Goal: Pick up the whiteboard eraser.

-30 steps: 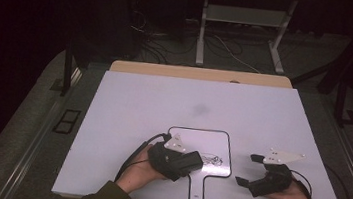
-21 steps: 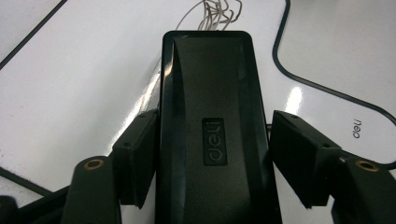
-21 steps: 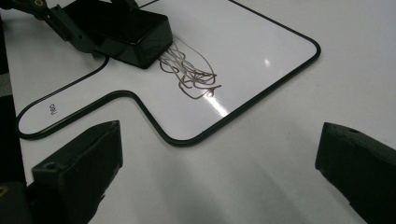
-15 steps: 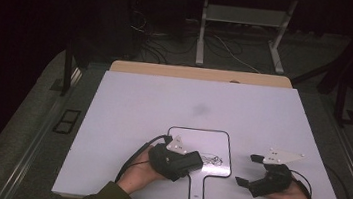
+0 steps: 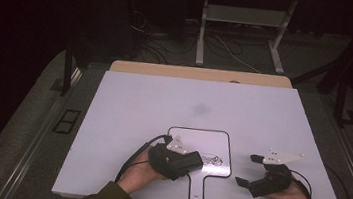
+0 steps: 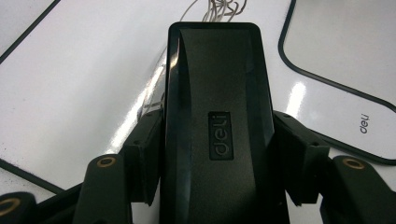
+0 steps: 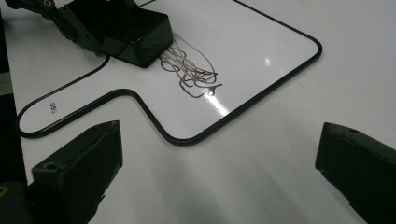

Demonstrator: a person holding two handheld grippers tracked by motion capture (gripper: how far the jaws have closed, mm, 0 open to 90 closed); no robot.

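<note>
A paddle-shaped whiteboard (image 5: 210, 142) with a black rim lies flat on the white table, its handle pointing toward the person. A dark scribble (image 5: 213, 159) marks its lower part, also seen in the right gripper view (image 7: 191, 70). My left gripper (image 5: 192, 164) is shut on a black "deli" eraser (image 6: 217, 116), which rests on the board at the scribble's left edge (image 7: 126, 28). My right gripper (image 5: 248, 170) sits on the table right of the board, jaws wide open with nothing between them (image 7: 219, 154).
The white tabletop (image 5: 164, 103) stretches away beyond the board. A wooden strip (image 5: 202, 74) lines its far edge. Both hands rest close to the near edge. Cables trail from each gripper. Dark floor, metal legs (image 5: 203, 27) and wires lie behind the table.
</note>
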